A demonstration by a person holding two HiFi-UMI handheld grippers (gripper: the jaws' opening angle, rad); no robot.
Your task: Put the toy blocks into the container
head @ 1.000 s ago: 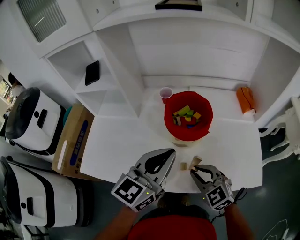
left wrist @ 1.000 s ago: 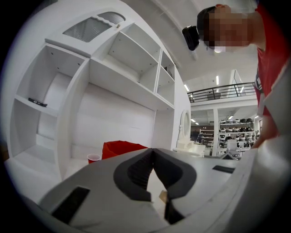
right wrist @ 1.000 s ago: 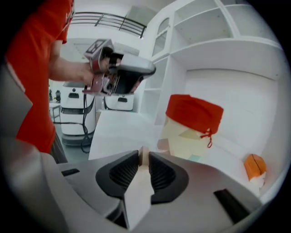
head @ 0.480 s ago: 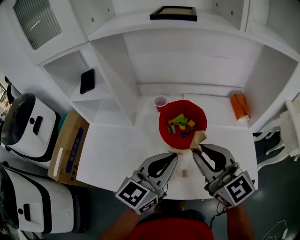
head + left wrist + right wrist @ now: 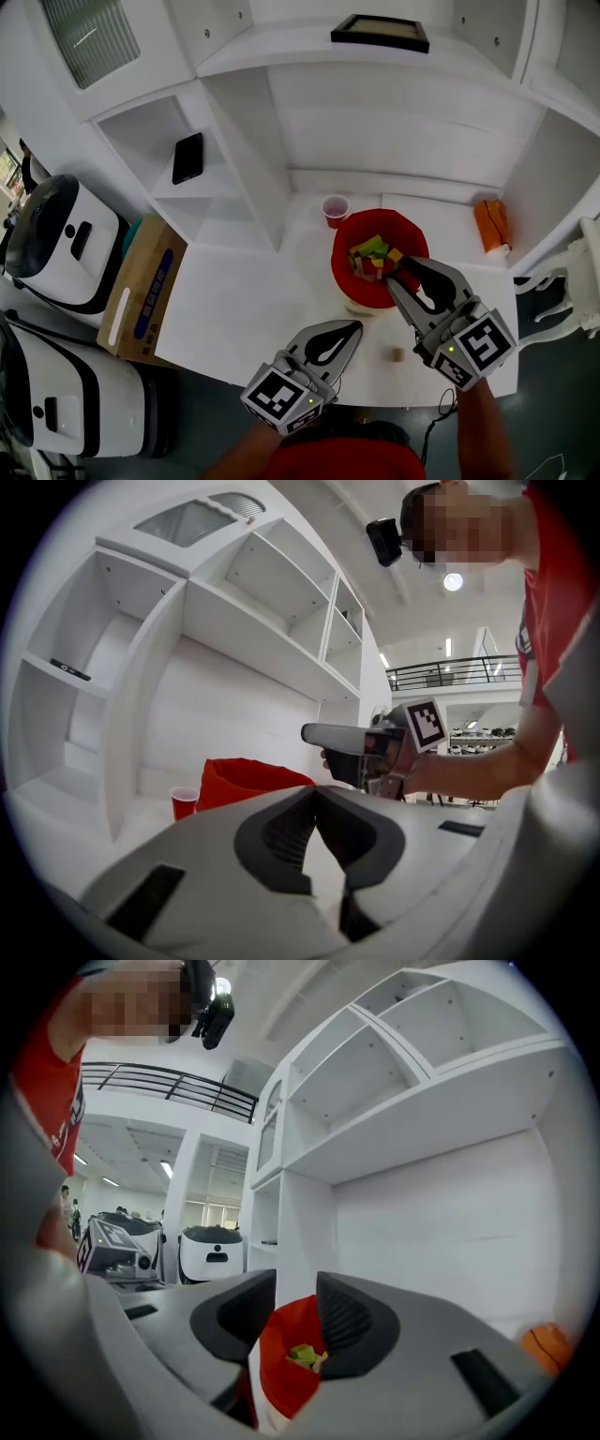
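A red container stands at the middle of the white table with several coloured blocks inside. My right gripper hovers over its right rim. Its jaws are opening with nothing between them, and through the gap in the right gripper view I see the container and a green block. One small wooden block lies on the table near the front edge. My left gripper is shut and empty, low over the table in front of the container.
A red cup stands behind and left of the container. An orange object lies at the back right. White shelves rise at the left and hold a phone. A cardboard box and white machines stand beside the table's left edge.
My right gripper rose from the table's front edge with a wooden block and moved over the container. Its jaws have widened and the block is gone from them. The left gripper barely moved.
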